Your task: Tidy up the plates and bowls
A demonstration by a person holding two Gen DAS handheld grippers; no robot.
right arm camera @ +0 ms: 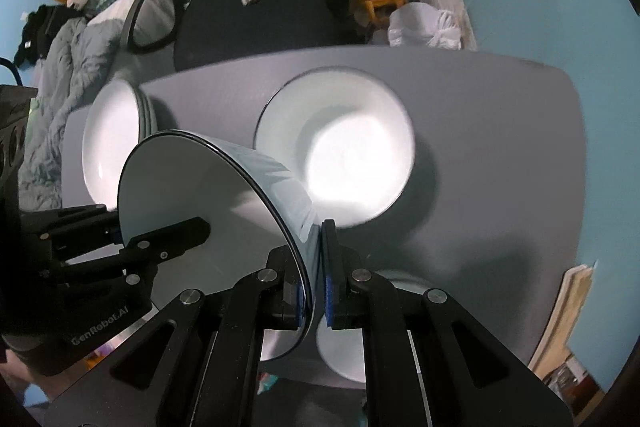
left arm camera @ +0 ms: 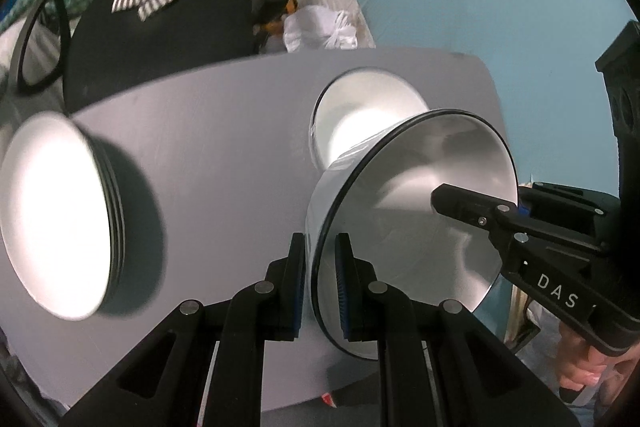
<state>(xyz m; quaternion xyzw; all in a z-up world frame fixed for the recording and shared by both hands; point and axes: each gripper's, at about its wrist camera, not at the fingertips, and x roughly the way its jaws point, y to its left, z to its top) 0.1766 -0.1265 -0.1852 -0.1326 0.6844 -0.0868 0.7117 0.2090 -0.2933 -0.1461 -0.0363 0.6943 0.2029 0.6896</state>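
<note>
left gripper (left arm camera: 320,283): clamped on bowl (left arm camera: 408,227) rim | right gripper (right arm camera: 316,275): clamped on opposite rim | bowl tilted above table (left arm camera: 224,131)

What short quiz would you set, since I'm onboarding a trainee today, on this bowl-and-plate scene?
1. True or false: only the left gripper holds the black-rimmed bowl.
2. In the left wrist view, the stack of white plates lies: A) left of the bowl, B) right of it, C) under it.
3. What colour is the table?
Key: 1 false, the right gripper clamps its rim too; 2 A; 3 grey.
</note>
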